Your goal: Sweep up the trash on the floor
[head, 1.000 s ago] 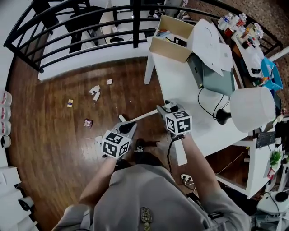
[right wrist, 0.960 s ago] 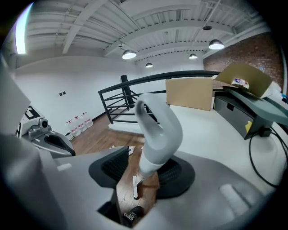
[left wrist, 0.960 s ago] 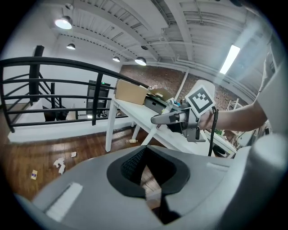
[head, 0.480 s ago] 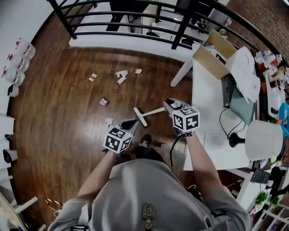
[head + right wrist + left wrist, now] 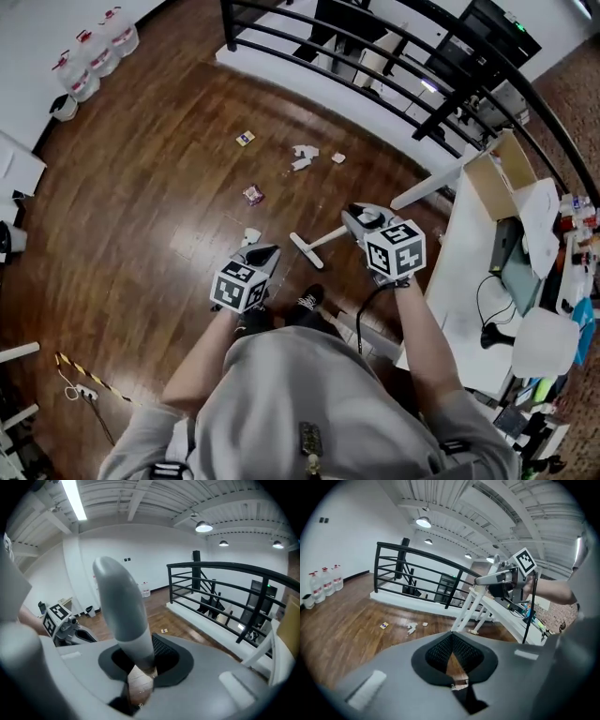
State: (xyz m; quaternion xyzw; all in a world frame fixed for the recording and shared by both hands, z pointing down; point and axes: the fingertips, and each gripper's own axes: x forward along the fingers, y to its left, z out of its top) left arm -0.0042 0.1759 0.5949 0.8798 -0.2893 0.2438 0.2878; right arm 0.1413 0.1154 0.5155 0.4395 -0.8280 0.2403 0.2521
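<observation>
Trash lies on the wood floor: a yellow packet (image 5: 245,139), white paper scraps (image 5: 302,155), a red wrapper (image 5: 253,195) and a white scrap (image 5: 250,236). My right gripper (image 5: 354,217) is shut on the grey handle (image 5: 123,606) of a white broom (image 5: 307,250), whose head rests on the floor just short of the trash. Its jaws have just been closing, with the handle between them. My left gripper (image 5: 265,255) hovers beside the white scrap, its tips (image 5: 451,637) together with nothing between them.
A black railing (image 5: 375,70) bounds the far side. A white table (image 5: 469,272) with a cardboard box (image 5: 492,183) and a lamp (image 5: 542,342) stands on the right. Water bottles (image 5: 94,56) line the left wall. A striped cable (image 5: 84,375) lies near left.
The person has turned away from the table toward the open floor, so the table slid right. Both grippers swung with the body, and the broom came along in the right gripper.
</observation>
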